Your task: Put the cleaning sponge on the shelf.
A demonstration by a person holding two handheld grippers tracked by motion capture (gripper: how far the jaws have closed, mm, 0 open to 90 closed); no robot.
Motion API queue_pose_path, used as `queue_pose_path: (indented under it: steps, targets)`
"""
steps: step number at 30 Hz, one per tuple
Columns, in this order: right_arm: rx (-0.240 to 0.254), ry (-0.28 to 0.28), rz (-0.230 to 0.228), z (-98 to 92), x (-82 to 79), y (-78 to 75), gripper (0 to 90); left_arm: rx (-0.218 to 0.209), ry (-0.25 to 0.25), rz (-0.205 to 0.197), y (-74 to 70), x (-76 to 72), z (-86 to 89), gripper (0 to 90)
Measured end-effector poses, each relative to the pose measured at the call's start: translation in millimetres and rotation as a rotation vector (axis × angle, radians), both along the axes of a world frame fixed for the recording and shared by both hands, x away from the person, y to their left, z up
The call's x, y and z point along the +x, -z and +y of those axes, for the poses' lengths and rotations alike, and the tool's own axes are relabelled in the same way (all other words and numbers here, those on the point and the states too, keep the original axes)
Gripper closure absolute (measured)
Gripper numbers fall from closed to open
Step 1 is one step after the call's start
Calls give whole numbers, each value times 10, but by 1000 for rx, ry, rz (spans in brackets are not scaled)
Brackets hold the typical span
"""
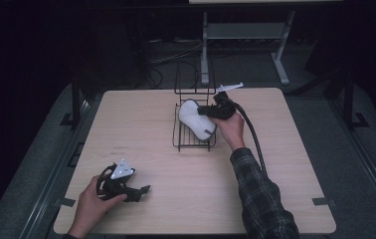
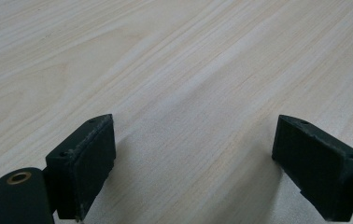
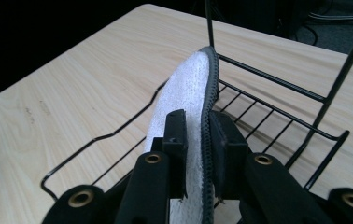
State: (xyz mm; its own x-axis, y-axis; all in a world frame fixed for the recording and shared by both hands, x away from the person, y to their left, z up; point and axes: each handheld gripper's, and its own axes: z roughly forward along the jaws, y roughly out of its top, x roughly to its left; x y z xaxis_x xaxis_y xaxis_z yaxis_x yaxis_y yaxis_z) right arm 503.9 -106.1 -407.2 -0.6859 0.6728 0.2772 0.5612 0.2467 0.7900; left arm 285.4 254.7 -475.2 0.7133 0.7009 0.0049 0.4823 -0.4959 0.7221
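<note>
A white pad with a dark grey stitched rim (image 1: 195,119) is held on edge over a black wire rack (image 1: 182,143) at the table's middle. My right gripper (image 1: 207,111) is shut on the pad; in the right gripper view its jaws squeeze the pad (image 3: 184,93) near its edge, above the rack's wire floor (image 3: 258,112). My left gripper (image 1: 139,191) rests low at the table's near left, held by a hand. The left gripper view has its fingertips (image 2: 83,158) wide apart, with nothing but bare wood between them.
The light wooden table (image 1: 275,164) has free room on all sides of the rack. The rack's tall wire back (image 1: 194,74) rises at the far side. Beyond the table stand a metal stand's legs (image 1: 280,62) and floor cables.
</note>
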Motion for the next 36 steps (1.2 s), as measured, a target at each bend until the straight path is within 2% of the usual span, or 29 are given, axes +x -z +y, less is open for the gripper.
queue_pose_path:
  steps: [1, 9, 19, 24, 28, 31, 32, 34, 35, 36]
  targets:
    - [-14, 5, -5, 1, 8, 20, 757, 4, 2, 0, -1, 1, 2, 127]
    - [-24, 29, 5, -15, 33, 70, 742, 1, 0, 0, -1, 0, 0, 127]
    - [-67, 51, 12, -45, 69, 150, 707, 3, 1, 0, -1, 0, 1, 126]
    - [-99, 63, 6, -54, 72, 167, 642, 3, 1, 0, -1, 0, 1, 126]
    - [-93, 68, 5, -84, 64, 157, 634, 2, 1, 0, -1, 0, 1, 126]
    - [-93, 74, 7, -117, 41, 135, 683, 1, 0, 0, -1, 0, 0, 127]
    - [-98, 71, 0, -151, 18, 119, 729, 1, 0, 0, -1, 0, 0, 127]
    - [-100, 66, -2, -166, 2, 113, 748, 1, 0, 0, -1, 0, 0, 127]
    - [-108, 53, -5, -196, -33, 104, 795, 1, 0, 0, -1, 0, 0, 126]
    - [-108, 53, -5, -196, -33, 104, 795, 1, 0, 0, -1, 0, 0, 126]
